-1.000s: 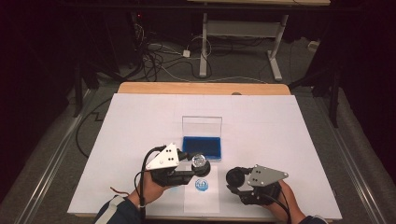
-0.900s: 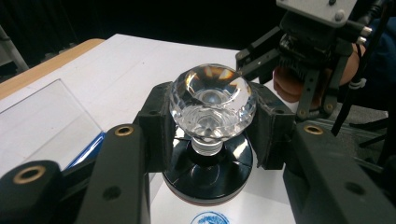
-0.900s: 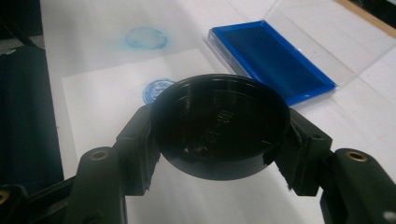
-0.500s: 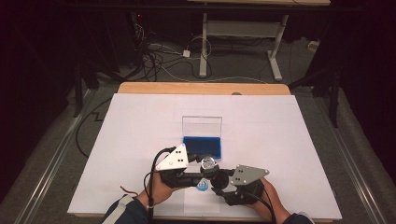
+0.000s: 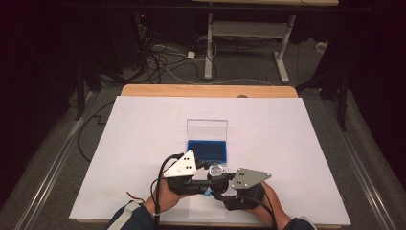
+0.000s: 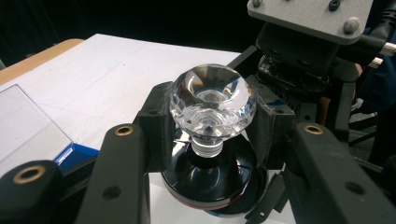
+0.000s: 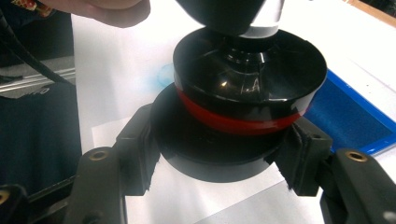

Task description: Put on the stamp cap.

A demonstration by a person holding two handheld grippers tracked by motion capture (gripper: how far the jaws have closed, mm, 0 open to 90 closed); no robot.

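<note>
A stamp with a clear crystal knob (image 6: 212, 105) and a black body with a red band (image 7: 247, 79) hangs just above the white paper near the table's front edge. My left gripper (image 5: 214, 172) is shut on the knob (image 5: 216, 169), its pads (image 6: 159, 126) pressing both sides. My right gripper (image 5: 216, 188) comes in from the right and is shut on the stamp's black bottom cap (image 7: 210, 149), just under the red band. Both grippers meet at the stamp, each held by a hand.
A blue ink pad (image 5: 207, 150) lies in its case just behind the grippers, its clear lid (image 5: 207, 129) standing upright. A faint blue print (image 7: 163, 74) marks the paper (image 5: 143, 143) under the stamp. The wooden table edge (image 5: 206, 90) runs along the far side.
The right gripper has moved left, up to the left gripper, and now has its jaws on the stamp's bottom cap. The left gripper with the knob has barely shifted.
</note>
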